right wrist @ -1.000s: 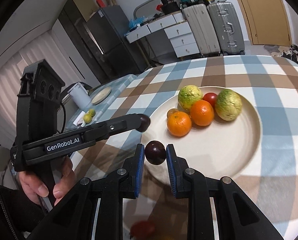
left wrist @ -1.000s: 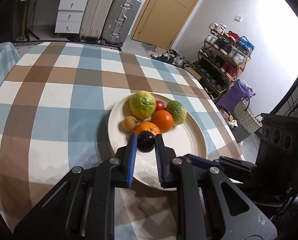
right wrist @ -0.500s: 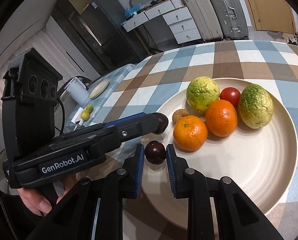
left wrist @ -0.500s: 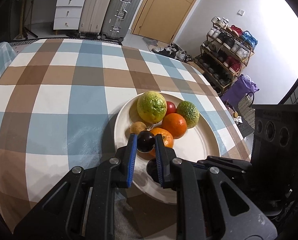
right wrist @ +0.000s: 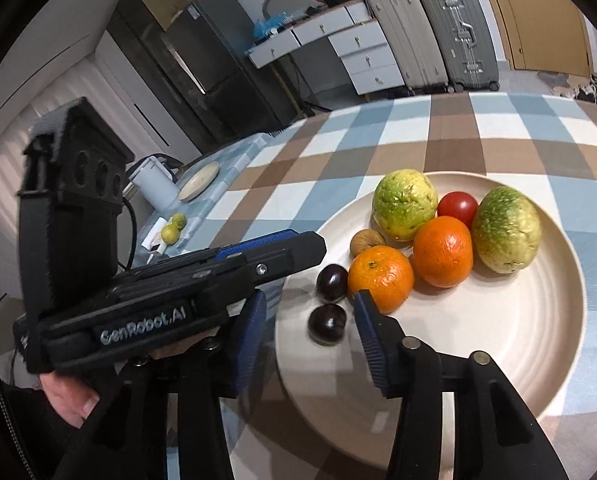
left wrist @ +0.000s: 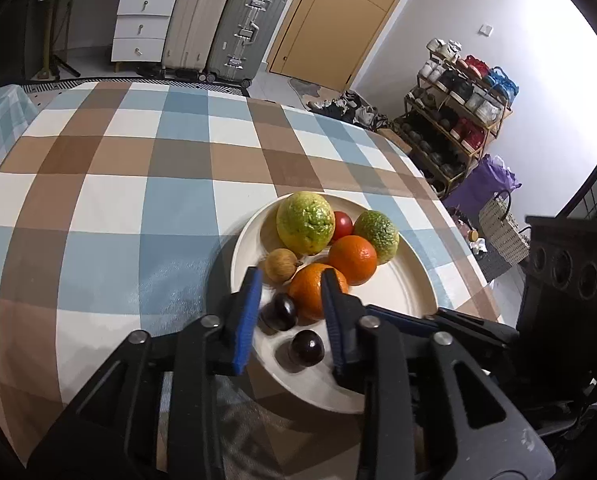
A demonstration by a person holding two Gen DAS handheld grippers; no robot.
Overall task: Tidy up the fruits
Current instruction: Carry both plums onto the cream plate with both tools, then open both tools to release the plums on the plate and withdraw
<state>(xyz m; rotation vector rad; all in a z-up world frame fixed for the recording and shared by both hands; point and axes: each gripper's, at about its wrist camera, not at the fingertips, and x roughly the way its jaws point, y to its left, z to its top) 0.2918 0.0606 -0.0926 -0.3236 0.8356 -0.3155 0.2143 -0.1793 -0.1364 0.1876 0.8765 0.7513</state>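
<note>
A cream plate [left wrist: 398, 292] [right wrist: 518, 340] on the checked tablecloth holds two green-yellow fruits, a red tomato [left wrist: 342, 225], two oranges and a small brown fruit [left wrist: 281, 265]. Two dark plums lie near its front rim. One plum [left wrist: 279, 312] [right wrist: 332, 283] rests between the jaws of my left gripper [left wrist: 291, 280], which are opening and clear of it. The other plum [left wrist: 307, 348] [right wrist: 327, 323] rests between the jaws of my right gripper [right wrist: 310, 304], also opening, with the pads off it. In the right wrist view, the left gripper's finger [right wrist: 282, 248] reaches in from the left, held by a hand [right wrist: 66, 396].
The near orange [left wrist: 312, 292] [right wrist: 380, 278] sits just beyond both plums. A lower side table at left carries a white kettle [right wrist: 154, 184], a small plate and two limes [right wrist: 173, 228]. Suitcases, drawers and a shoe rack [left wrist: 458, 104] stand beyond the table's edges.
Both grippers were shut on a dark plum each; now their jaws have parted and both plums lie on the plate. The right gripper has come forward over the plate's rim.
</note>
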